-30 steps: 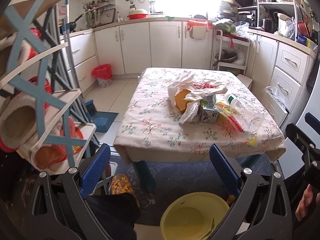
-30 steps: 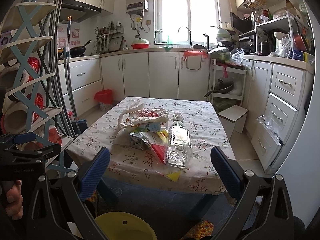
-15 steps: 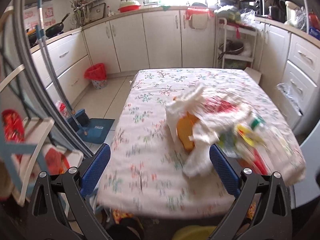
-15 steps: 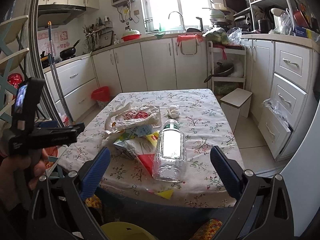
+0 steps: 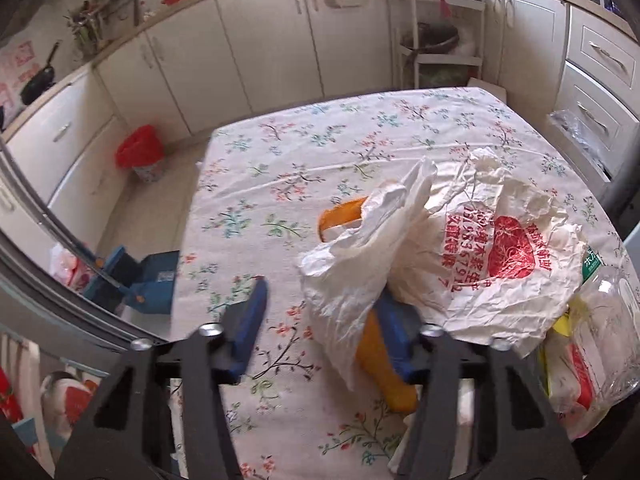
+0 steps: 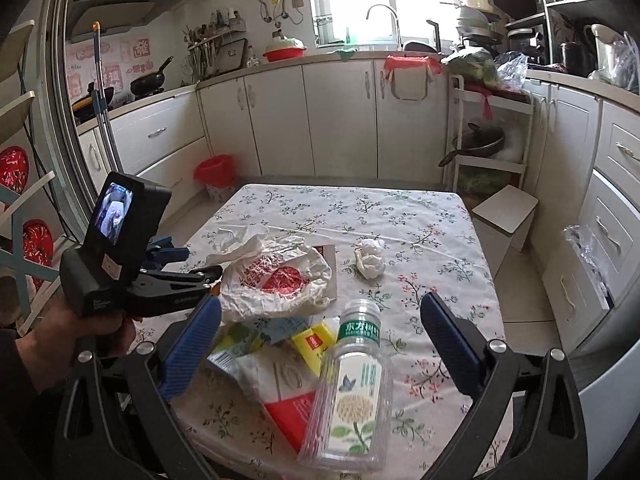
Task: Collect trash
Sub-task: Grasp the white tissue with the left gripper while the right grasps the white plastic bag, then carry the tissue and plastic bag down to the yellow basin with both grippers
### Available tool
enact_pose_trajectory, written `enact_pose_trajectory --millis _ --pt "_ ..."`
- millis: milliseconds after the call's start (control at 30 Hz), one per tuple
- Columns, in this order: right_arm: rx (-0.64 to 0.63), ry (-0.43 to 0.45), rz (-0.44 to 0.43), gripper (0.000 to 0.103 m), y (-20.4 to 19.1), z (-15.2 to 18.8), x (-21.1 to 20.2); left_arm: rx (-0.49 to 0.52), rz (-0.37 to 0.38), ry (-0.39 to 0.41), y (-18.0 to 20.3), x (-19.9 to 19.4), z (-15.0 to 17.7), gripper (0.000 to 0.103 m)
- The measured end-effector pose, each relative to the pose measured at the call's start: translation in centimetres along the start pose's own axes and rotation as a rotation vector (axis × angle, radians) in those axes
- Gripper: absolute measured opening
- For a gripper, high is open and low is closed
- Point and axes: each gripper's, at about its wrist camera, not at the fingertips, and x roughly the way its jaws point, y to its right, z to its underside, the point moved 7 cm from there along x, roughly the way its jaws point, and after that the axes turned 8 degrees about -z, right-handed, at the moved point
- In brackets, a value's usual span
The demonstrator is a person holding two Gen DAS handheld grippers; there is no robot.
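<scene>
The left gripper (image 5: 320,320) is down at the near-left edge of the trash heap on the table with the flowered cloth (image 5: 280,168), and its blue-padded jaws are closing. The lower flap of the crumpled white plastic bag with red print (image 5: 460,256) hangs between them, with an orange plastic piece (image 5: 380,364) tucked underneath. I can't see both pads pressing on the film yet, so the hold looks unfinished.

To do this well, I'd say the pinch should gather a thick fold of the bag, not a single thin layer, which could slip out or tear. It would help to catch the orange piece too, or else leave it clearly free, so it doesn't drag half-caught and spill the pile.

The right gripper (image 6: 320,344) hangs over the near edge with its jaws spread wide and nothing in them. The clear plastic bottle with a green cap (image 6: 352,392) lies on its side between them, resting on the yellow and red wrappers (image 6: 296,364). A small wad of white tissue (image 6: 370,258) sits apart, farther up the table.
</scene>
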Motion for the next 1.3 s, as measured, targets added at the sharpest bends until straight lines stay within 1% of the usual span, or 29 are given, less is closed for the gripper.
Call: enact_pose_trajectory --millis 33,100,133,200,233,333,400,533,567,633,667,700,733,800,867,1067,1167,1300 --pt "0.007 -0.022 -0.004 0.096 0.4 -0.2 1.1 -0.001 0.020 -0.017 0.2 0.4 0.1 0.014" --pt "0.039 -0.059 -0.018 0.093 1.1 -0.4 2.9 -0.010 0.040 -0.034 0.3 0.6 0.3 0.003" --pt "0.058 -0.080 -0.028 0.091 1.6 -0.4 3.7 -0.009 0.040 -0.028 0.4 0.5 0.2 0.002" --pt "0.086 -0.110 -0.057 0.082 2.0 -0.4 5.1 -0.030 0.049 -0.009 -0.1 -0.2 0.1 0.002" --pt "0.102 -0.129 -0.076 0.081 2.1 -0.4 5.9 -0.047 0.055 -0.001 -0.5 -0.6 0.0 0.002" --pt "0.162 -0.202 -0.105 0.073 2.8 0.1 8.1 -0.134 0.085 0.029 -2.3 -2.4 -0.2 0.002" --pt "0.199 -0.248 -0.116 0.067 3.3 0.6 9.3 -0.179 0.097 0.052 -3.6 -3.7 -0.2 0.002" --pt "0.222 -0.293 -0.141 0.058 3.3 0.7 11.0 -0.248 0.117 0.074 -5.5 -5.3 0.1 0.002" --pt "0.221 -0.305 -0.143 0.054 3.3 0.7 11.4 -0.258 0.122 0.074 -5.8 -5.5 0.2 0.002" --pt "0.236 -0.334 -0.158 0.041 3.1 0.9 12.0 -0.272 0.128 0.076 -6.2 -5.8 0.3 0.002" --pt "0.247 -0.350 -0.171 0.027 3.0 1.0 12.3 -0.272 0.127 0.079 -6.4 -6.0 0.3 0.002" --pt "0.250 -0.368 -0.176 0.019 2.8 1.3 12.5 -0.270 0.125 0.084 -6.4 -6.1 0.3 0.002" --pt "0.241 -0.380 -0.174 0.016 2.8 1.4 12.7 -0.267 0.125 0.087 -6.5 -6.2 0.3 0.002" --pt "0.215 -0.370 -0.177 0.008 2.2 1.3 12.5 -0.263 0.124 0.092 -6.4 -6.4 0.2 0.002" --pt "0.204 -0.346 -0.186 0.007 1.9 0.8 12.0 -0.263 0.125 0.097 -6.3 -6.6 0.1 0.002" --pt "0.217 -0.207 -0.237 0.007 1.4 -1.4 8.9 -0.274 0.115 0.125 -6.6 -7.8 0.2 0.002" --pt "0.228 -0.141 -0.273 0.006 0.7 -2.4 7.2 -0.296 0.108 0.138 -7.2 -8.7 0.8 0.002" --pt "0.224 -0.066 -0.315 0.006 -0.5 -2.9 4.1 -0.328 0.110 0.148 -7.7 -10.2 2.6 0.002"
